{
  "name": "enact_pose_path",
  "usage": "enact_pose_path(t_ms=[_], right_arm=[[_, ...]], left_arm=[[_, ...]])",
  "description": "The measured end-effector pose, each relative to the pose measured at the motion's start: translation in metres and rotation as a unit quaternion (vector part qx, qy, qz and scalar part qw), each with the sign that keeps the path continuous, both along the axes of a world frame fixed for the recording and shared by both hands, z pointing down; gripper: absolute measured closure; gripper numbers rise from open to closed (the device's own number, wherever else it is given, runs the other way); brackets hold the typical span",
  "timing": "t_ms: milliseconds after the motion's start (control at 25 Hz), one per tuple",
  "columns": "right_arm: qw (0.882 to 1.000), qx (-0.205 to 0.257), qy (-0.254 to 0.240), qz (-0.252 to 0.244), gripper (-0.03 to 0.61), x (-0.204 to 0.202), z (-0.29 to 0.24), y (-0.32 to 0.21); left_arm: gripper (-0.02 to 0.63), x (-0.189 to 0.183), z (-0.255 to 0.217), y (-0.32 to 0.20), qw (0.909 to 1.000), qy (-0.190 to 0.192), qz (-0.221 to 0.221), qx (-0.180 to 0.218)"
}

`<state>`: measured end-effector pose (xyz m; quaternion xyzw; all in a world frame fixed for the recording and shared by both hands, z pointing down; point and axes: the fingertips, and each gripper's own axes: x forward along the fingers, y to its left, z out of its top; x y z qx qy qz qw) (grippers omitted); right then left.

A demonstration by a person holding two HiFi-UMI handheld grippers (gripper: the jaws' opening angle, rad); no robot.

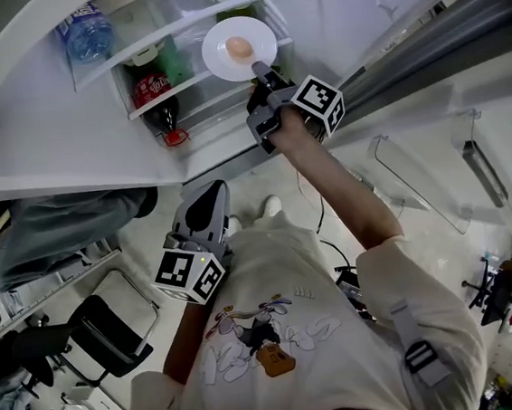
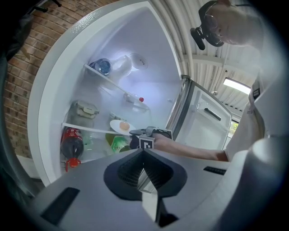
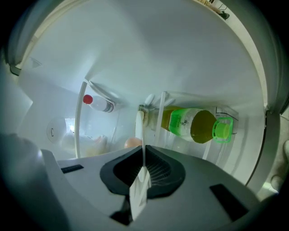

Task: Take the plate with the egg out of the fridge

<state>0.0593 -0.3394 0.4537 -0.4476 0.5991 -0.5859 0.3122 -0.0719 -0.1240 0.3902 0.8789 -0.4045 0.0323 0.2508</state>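
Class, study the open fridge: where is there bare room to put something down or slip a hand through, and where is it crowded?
Bare, it seems: the shelf stretch between the lidded container and the plate, and the space right of the red-capped bottle toward the side wall. Crowded: the compartment below, where cola bottle and green bottle sit close.

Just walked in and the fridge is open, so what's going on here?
A person is reaching into the open fridge with the right tongs, which are clamped on the rim of the white plate carrying the egg. The left tongs are shut and empty, held low near the person's body.
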Motion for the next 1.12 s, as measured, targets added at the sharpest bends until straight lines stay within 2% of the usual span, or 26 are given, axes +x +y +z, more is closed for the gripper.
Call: enact_pose_path(t_ms=[680,1120], right_arm=[[0.995,0.002,-0.021,-0.1,0.558,-0.029,-0.016,0.053],[0.988,-0.012,-0.033,-0.151,0.558,-0.038,-0.002,0.12]], left_arm=[[0.606,0.01,-0.005,0.003,0.9997,0.015,0.017,0.008],[0.604,0.013,-0.005,0.016,0.9993,0.026,0.026,-0.001]])
